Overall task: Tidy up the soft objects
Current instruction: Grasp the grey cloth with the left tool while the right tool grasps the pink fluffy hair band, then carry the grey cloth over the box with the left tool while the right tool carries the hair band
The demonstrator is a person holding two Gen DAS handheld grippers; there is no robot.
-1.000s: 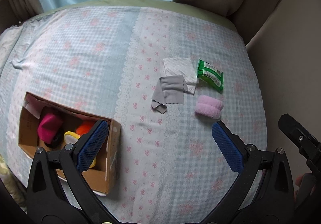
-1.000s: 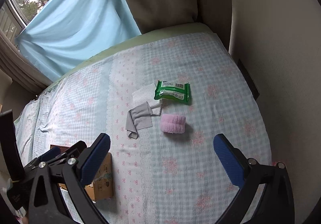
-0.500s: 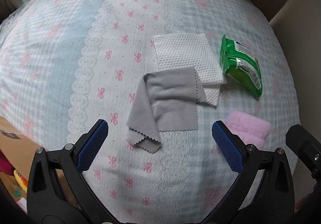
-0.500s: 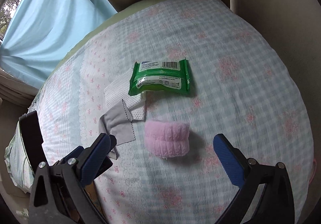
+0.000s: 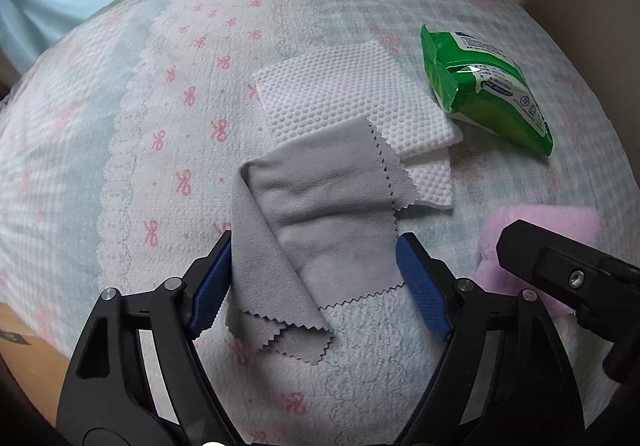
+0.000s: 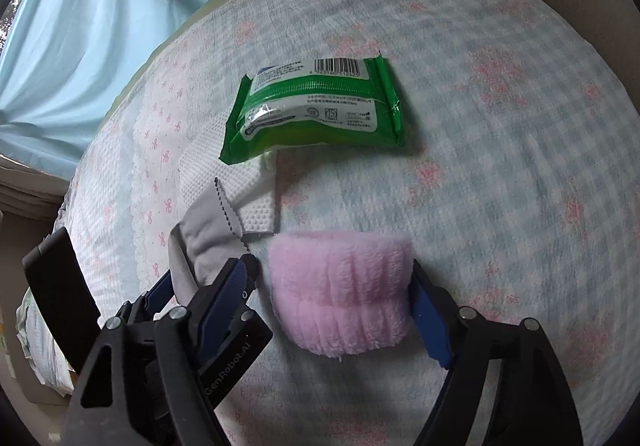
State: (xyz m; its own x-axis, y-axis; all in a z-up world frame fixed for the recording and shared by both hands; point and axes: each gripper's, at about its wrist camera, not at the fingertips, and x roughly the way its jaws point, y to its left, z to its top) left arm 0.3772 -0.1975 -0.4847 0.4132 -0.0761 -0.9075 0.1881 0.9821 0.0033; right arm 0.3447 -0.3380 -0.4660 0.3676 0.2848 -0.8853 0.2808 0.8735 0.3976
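A grey cloth [image 5: 320, 214] with zigzag edges lies folded on the bed, overlapping a white dimpled cloth [image 5: 344, 94]. My left gripper [image 5: 316, 266] is low over the grey cloth. Its jaws are closing, one blue pad at each side edge, and the cloth still lies flat. A pink fluffy roll [image 6: 340, 294] lies between the fingers of my right gripper [image 6: 332, 278], whose jaws are also closing. The right pad touches the roll and a small gap shows at the left pad. A green wipes pack [image 6: 316, 106] lies beyond. The pink roll [image 5: 552, 214] shows partly behind the right gripper [image 5: 568, 278].
The bed cover [image 5: 120, 126] is pale blue check with pink bows. A cardboard box corner [image 5: 24, 342] shows at the lower left. A light blue curtain [image 6: 80, 26] hangs past the bed's far edge. The two grippers stand close side by side.
Both grippers have dropped close to the bed, the left over the grey cloth, the right over the pink roll. Both pairs of jaws have narrowed. The open box has slid almost out of view.
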